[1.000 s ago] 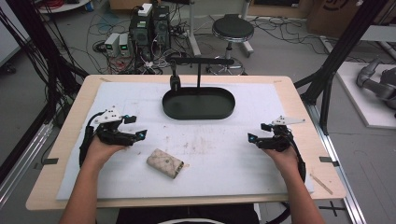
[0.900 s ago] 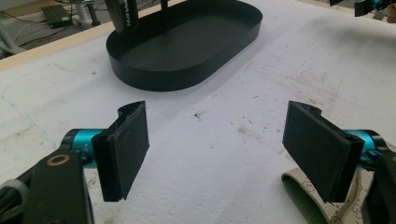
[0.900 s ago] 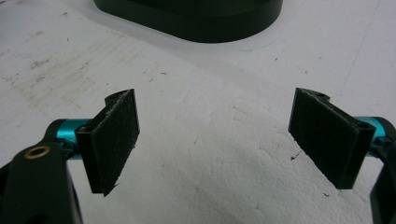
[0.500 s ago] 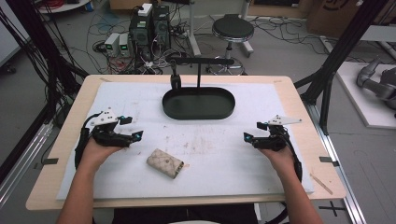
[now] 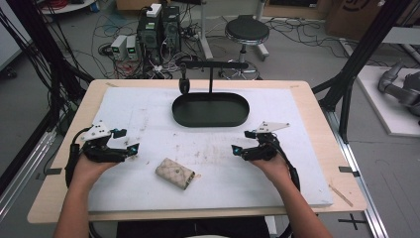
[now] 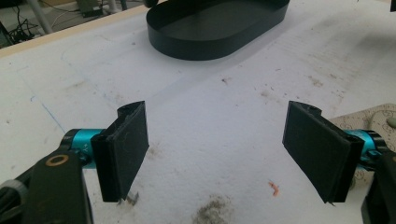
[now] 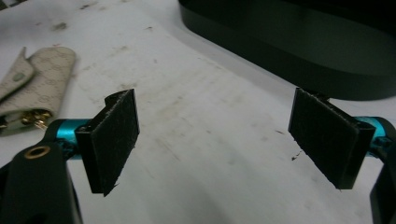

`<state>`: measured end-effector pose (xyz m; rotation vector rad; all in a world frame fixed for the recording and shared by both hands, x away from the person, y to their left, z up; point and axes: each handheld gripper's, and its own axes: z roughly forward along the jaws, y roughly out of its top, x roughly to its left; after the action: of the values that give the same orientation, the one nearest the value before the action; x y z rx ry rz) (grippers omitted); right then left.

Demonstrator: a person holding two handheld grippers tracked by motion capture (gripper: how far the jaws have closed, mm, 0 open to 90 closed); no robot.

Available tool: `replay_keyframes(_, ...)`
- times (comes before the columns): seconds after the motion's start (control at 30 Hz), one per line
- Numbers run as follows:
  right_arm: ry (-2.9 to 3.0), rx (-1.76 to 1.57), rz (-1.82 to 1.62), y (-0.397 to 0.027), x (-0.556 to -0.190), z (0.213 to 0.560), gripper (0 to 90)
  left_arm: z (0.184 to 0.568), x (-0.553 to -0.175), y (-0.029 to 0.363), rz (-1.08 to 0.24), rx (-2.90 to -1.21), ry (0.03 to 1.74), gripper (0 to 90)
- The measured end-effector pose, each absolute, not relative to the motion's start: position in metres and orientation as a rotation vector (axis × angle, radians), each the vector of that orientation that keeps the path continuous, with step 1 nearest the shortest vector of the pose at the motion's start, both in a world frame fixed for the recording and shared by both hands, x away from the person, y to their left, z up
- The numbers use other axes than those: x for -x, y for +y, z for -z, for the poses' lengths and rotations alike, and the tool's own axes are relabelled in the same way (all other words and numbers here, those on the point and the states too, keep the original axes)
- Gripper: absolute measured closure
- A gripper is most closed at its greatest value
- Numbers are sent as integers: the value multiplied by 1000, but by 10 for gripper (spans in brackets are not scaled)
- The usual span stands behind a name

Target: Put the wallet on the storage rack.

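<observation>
**Key pouch between two wide-open hand-held grippers**

Beige patterned key pouch (image 5: 174,173) flat on the stained white mat (image 5: 148,114) covering the counter (image 5: 317,106), nearer the person's edge and a little left of centre. Left hand-held gripper (image 5: 130,141) low over the mat, up and to the left of the pouch, near it but apart; jaws spread wide, nothing between them but bare mat. In the left gripper view, a corner of the pouch (image 6: 373,119) just behind the right-hand jaw, outside the gap. Right hand-held gripper (image 5: 240,144) on the far side of the pouch, farther off than the left, jaws likewise wide apart and empty. In the right gripper view, pouch (image 7: 35,84) off to the upper left beyond the jaws, flap folded open, brass key hardware at its mouth. Black oval tray (image 5: 210,121) at the far middle of the mat, well apart from the pouch, with a black T-shaped stand (image 5: 212,67) rising behind it. Both hands resting on the mat behind their grippers.
</observation>
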<state>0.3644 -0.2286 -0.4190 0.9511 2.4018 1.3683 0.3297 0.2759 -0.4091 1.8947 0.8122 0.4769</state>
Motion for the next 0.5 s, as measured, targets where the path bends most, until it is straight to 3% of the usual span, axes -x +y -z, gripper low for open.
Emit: replay_keyframes(0.5,2585,-774,-1405,-143,-346,420,165,410,-312,294,-502,-1888,846,224)
